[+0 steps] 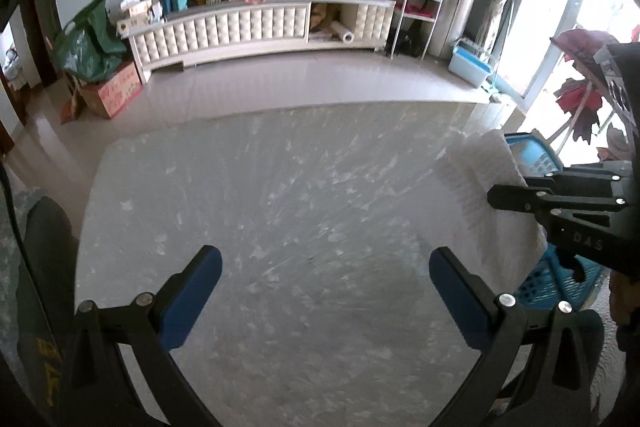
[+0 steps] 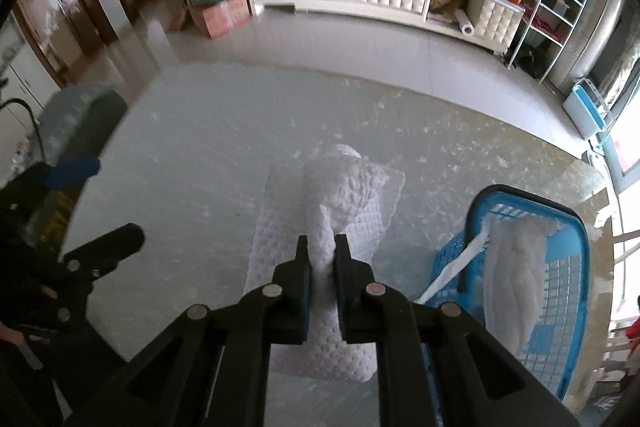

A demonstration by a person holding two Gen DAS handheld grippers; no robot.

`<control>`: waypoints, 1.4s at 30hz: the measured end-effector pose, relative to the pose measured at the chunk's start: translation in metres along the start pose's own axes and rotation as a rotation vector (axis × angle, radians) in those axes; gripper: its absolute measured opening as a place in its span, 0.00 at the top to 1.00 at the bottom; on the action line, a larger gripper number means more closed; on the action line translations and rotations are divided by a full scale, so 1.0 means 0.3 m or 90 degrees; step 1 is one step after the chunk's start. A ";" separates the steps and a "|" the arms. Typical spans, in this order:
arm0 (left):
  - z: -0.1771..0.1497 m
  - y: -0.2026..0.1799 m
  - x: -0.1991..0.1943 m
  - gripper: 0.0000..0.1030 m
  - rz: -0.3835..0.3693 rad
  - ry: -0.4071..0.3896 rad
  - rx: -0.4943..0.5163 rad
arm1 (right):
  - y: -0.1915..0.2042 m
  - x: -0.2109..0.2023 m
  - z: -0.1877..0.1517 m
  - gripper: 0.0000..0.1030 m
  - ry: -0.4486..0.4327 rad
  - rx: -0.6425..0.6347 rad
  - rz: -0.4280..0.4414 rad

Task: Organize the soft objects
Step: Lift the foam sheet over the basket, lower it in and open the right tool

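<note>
Right gripper (image 2: 322,251): fingers clamped on a bunched fold of the white quilted cloth (image 2: 320,211), hanging over the counter (image 2: 200,147), long axis running away from camera, beside the blue basket (image 2: 576,227). Left gripper (image 1: 326,279): fingers spread, empty.

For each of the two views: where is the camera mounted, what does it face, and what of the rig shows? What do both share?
Left wrist: on the left gripper, facing down over the table; open jaws, right gripper at the right edge.
Right wrist: on the right gripper, shut on a white cloth; left gripper at the left edge.
Shared: table, cloth, blue basket, cabinet.
</note>
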State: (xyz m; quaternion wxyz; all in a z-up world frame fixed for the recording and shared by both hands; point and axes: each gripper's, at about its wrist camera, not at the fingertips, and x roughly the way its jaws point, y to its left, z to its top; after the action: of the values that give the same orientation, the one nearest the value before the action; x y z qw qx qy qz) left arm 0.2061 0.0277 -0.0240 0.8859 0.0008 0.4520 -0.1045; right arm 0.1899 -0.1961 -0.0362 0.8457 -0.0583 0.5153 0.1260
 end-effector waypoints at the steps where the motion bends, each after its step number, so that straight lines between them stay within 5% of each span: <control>1: 0.001 -0.016 -0.032 0.00 0.000 -0.010 0.003 | -0.006 -0.016 0.000 0.91 -0.008 0.005 0.009; 8: 0.016 -0.152 -0.166 0.00 -0.009 -0.052 0.041 | -0.092 -0.147 -0.049 0.91 -0.061 0.046 0.039; 17: 0.028 -0.349 -0.161 0.00 -0.032 -0.050 0.094 | -0.282 -0.214 -0.177 0.91 -0.086 0.174 0.059; 25: 0.038 -0.494 -0.074 0.00 -0.045 -0.029 0.132 | -0.399 -0.161 -0.237 0.91 -0.054 0.233 0.036; 42: 0.017 -0.575 0.118 0.00 -0.057 0.027 0.148 | -0.397 -0.039 -0.243 0.90 0.048 0.162 -0.094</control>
State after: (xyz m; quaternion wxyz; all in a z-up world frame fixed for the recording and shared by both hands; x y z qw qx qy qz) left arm 0.1982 -0.1480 -0.0333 0.8645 0.0856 0.4551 -0.1954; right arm 0.1548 -0.3291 -0.0633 0.8332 0.0071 0.5530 -0.0049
